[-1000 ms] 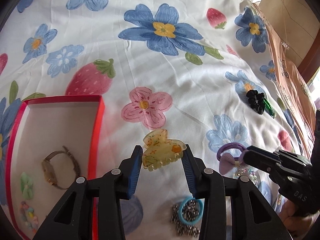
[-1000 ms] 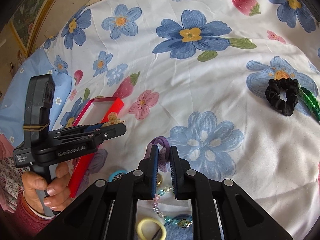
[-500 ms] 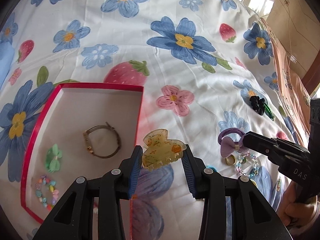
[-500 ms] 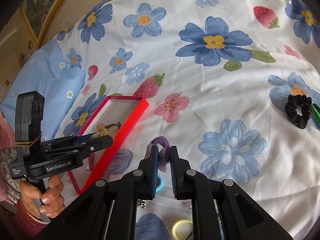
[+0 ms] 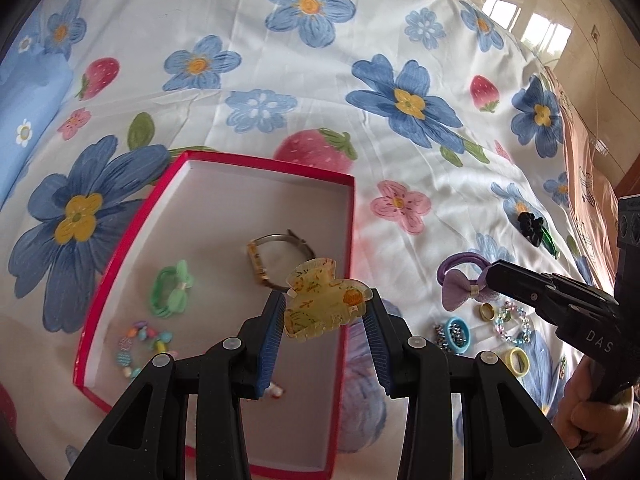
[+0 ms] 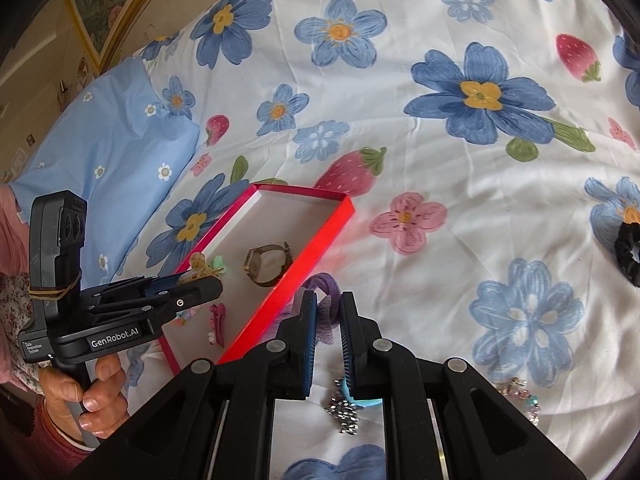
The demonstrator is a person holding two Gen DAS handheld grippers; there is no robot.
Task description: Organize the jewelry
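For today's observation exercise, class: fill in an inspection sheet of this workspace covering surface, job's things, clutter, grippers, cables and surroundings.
Surface: floral bedsheet, wrinkled.
Job's things: red box holding a watch, green bow tie, bead bracelet; yellow claw clip held above the box; purple bow tie gripped.
Clutter: blue hair ring, gold ring, bead string, yellow band, black scrunchie loose on the sheet.
Grippers: left gripper jaws shut on the clip; right gripper jaws shut on the bow tie.
Cables: nothing seen.
Surroundings: blue pillow, framed picture.
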